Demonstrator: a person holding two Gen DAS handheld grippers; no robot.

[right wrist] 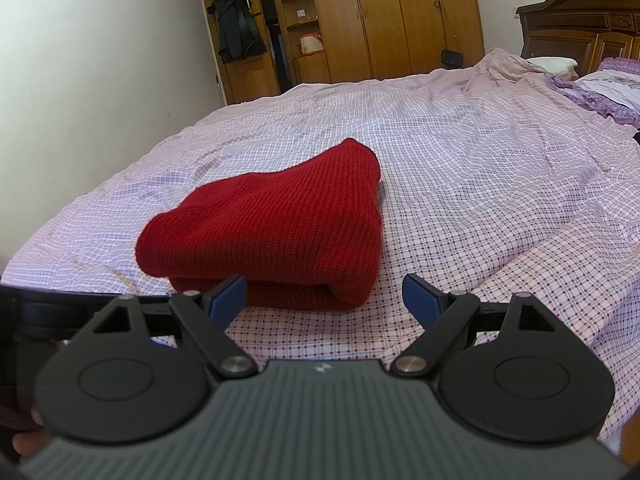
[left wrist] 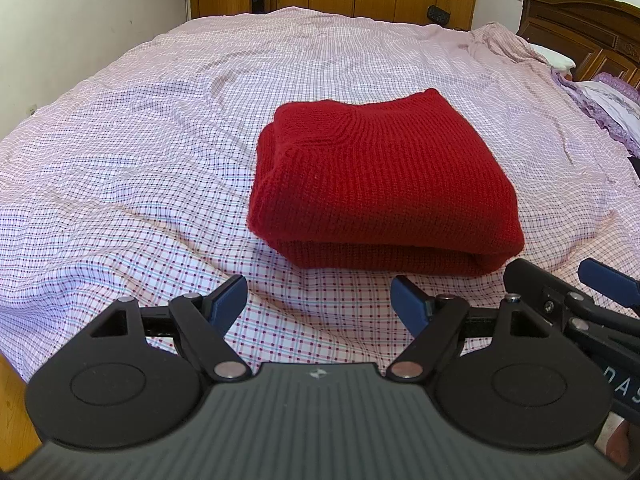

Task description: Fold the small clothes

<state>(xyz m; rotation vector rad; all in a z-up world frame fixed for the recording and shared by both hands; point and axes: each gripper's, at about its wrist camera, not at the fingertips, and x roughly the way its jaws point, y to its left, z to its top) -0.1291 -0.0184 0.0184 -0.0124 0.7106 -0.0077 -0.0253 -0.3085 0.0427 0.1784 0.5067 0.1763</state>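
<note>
One folded red sweater (left wrist: 372, 184) lies flat, rolled fold toward cameras.

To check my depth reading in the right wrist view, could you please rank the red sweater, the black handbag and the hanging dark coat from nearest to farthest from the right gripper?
From the right gripper:
1. Red sweater, folded on the bed just ahead, slightly left.
2. Black handbag, hanging past the bed's far edge, right.
3. Dark coat, hanging in the wardrobe, far left.

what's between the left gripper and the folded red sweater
Only bare checked bedsheet, seen in the left wrist view; the open left gripper is short of the red sweater.
</note>
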